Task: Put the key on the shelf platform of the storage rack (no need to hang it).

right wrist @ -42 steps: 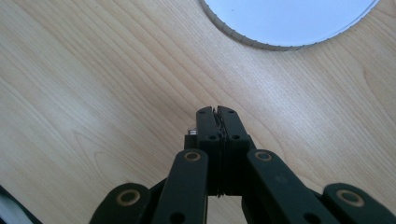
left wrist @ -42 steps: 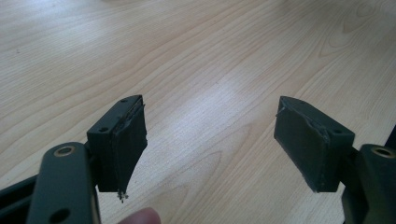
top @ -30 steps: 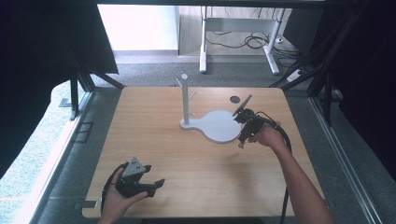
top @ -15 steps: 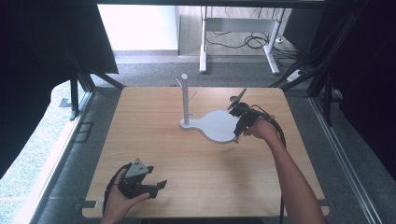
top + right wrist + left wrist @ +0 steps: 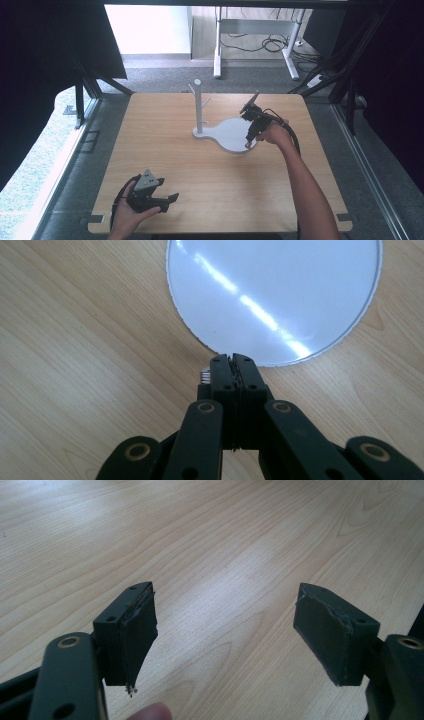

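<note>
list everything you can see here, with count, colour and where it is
table: 1, light wood, centre of the high view
stand: 1, white, post with pegs joined to a round flat base, far middle of the table
desk frame: 1, white legs, on the floor beyond the table
cables: several, black, on the floor by that frame
left gripper: 1, black, near left corner, jaws apart over bare wood
right gripper: 1, black, at the base's rim, jaws together
</note>
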Demonstrator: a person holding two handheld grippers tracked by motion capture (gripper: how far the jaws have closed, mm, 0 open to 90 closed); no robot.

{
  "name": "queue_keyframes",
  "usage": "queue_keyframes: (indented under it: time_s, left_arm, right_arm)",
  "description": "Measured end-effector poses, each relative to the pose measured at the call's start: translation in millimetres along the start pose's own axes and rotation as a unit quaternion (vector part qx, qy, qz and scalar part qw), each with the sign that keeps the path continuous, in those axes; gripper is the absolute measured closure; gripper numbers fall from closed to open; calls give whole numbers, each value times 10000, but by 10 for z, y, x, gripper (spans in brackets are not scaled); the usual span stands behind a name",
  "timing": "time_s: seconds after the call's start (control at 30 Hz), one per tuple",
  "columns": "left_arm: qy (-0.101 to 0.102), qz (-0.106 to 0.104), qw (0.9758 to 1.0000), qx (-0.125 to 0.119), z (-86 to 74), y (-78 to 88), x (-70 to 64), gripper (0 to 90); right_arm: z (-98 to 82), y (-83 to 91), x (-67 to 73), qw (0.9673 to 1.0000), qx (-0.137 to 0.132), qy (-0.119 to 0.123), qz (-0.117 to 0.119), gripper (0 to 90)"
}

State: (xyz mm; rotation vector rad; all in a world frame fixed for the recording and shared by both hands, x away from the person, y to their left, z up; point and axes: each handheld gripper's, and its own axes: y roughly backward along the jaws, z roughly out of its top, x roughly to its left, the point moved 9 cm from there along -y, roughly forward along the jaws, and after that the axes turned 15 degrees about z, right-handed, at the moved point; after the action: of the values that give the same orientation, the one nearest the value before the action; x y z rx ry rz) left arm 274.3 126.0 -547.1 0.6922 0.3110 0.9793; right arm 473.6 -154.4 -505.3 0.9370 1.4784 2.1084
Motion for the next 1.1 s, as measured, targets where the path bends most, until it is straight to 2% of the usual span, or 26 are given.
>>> queue_keyframes:
  time_s: [0.23,0.7,0.9,1.1]
  left_arm:
    - [11,1,10000,-26,6,17,13,255]
    - [42,17,10000,-50,9,32,38,255]
    - [47,8,10000,-55,13,38,36,255]
    - [76,13,9999,-99,20,62,66,255]
  right_arm:
    - [47,-30,3,10000,-26,-16,31,892]
    - [176,-70,-96,10000,-39,-48,30,892]
    - [267,-53,-126,9999,-131,-28,12,891]
    - [371,-75,-154,9996,-242,-105,46,892]
